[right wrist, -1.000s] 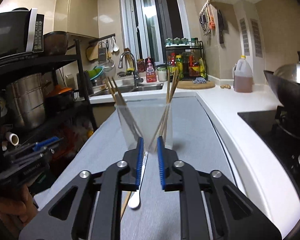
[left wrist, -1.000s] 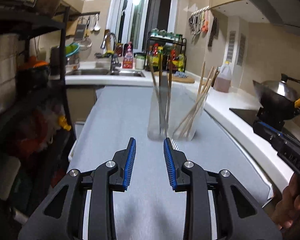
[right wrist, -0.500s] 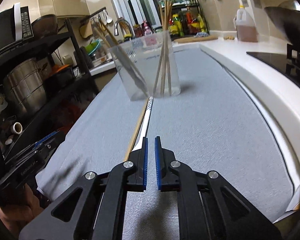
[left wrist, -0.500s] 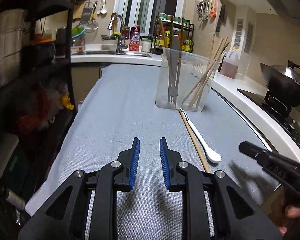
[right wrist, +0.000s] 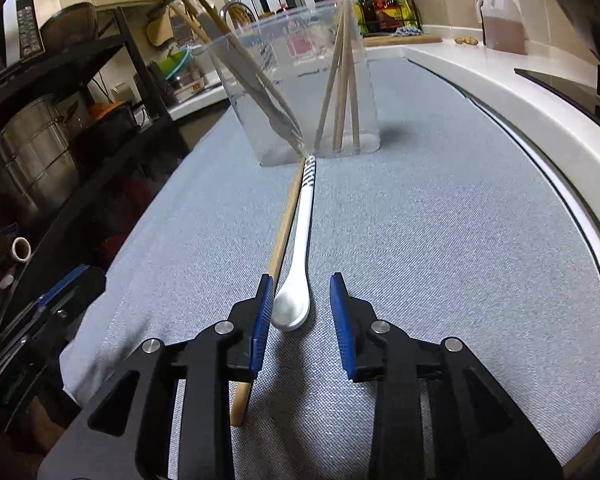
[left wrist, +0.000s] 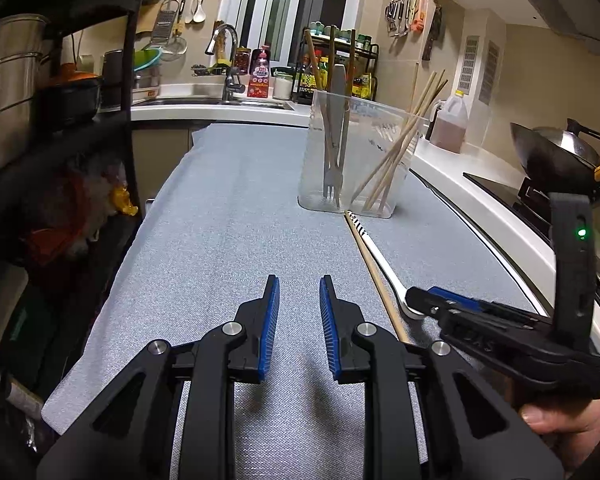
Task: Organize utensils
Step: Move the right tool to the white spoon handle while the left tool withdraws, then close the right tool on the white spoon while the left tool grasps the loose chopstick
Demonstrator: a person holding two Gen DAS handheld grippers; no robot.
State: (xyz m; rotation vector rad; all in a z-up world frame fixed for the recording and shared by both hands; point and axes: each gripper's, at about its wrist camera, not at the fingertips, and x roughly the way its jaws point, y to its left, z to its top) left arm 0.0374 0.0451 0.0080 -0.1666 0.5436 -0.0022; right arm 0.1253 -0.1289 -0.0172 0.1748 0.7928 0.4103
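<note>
Both jaws gape: the right hand-held gripper (right wrist: 300,308) straddles the white spoon (right wrist: 298,276) below the clear cup (right wrist: 300,80), the left hand-held gripper (left wrist: 299,316) holds nothing; bottle labels too blurry to read

Clear container (right wrist: 304,92) stands on the table mat (right wrist: 440,240), far end. In it: fork (left wrist: 334,136) left, chopsticks (left wrist: 396,148) right. Spoon (right wrist: 298,264) and single chopstick (right wrist: 278,248) lie side by side on the mat in front of the container, chopstick on the left, touching. Spoon bowl sits between right gripper (right wrist: 302,312) fingers; left gripper (left wrist: 299,322) beside it, left.
</note>
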